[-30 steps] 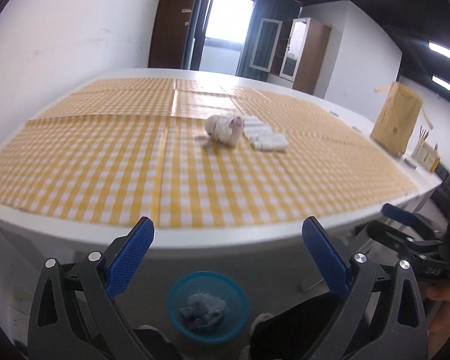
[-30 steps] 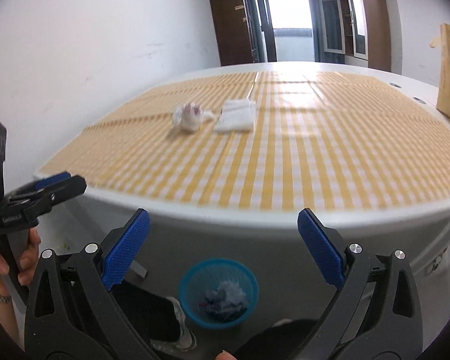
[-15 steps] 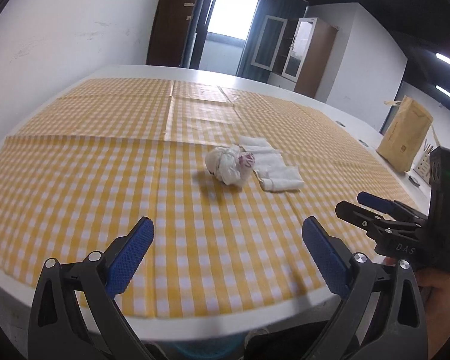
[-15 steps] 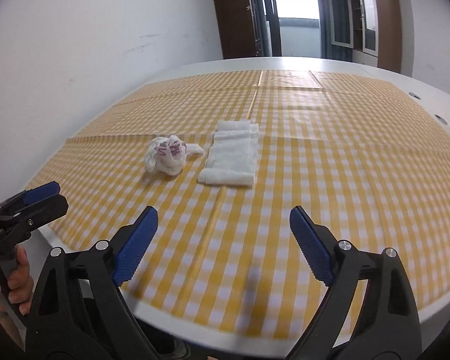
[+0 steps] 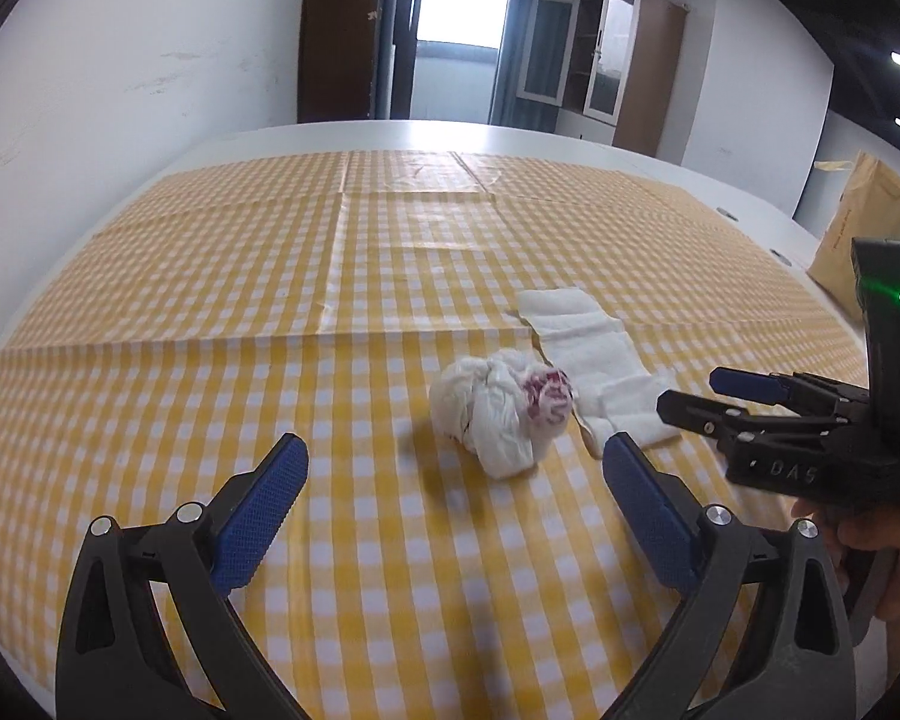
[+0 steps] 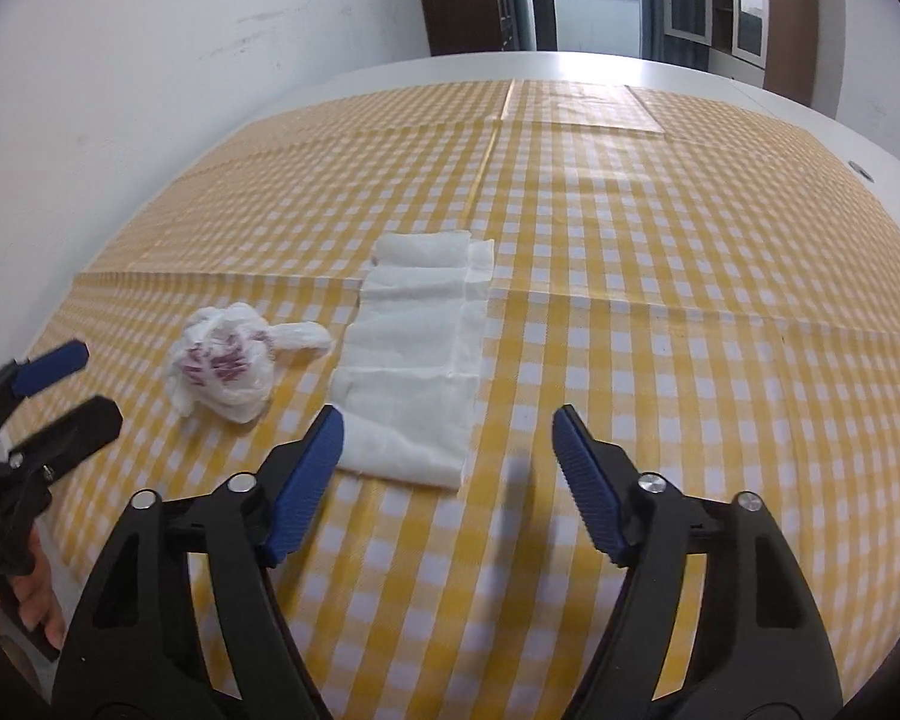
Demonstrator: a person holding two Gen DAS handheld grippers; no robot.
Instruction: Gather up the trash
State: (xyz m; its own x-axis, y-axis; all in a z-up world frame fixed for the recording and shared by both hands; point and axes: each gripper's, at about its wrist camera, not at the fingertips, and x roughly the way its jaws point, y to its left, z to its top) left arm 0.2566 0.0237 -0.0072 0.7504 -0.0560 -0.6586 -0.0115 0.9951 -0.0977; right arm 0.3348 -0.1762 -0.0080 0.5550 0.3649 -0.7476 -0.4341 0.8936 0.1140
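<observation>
Ahead of my left gripper (image 5: 453,480), whose fingers (image 5: 257,510) are matt black plastic faced with blue ribbed rubbery pads, sits a crinkled bag (image 5: 501,411) of thin, glossy white plastic printed in red. Between and just beyond my right gripper (image 6: 448,459) pads lies a folded tissue (image 6: 417,354), soft, matt white paper with a faint weave. Under both spreads a smooth, slightly shiny yellow-and-white checked tablecloth (image 6: 690,276), creased along its folds. Small bright metal screws dot my fingers.
</observation>
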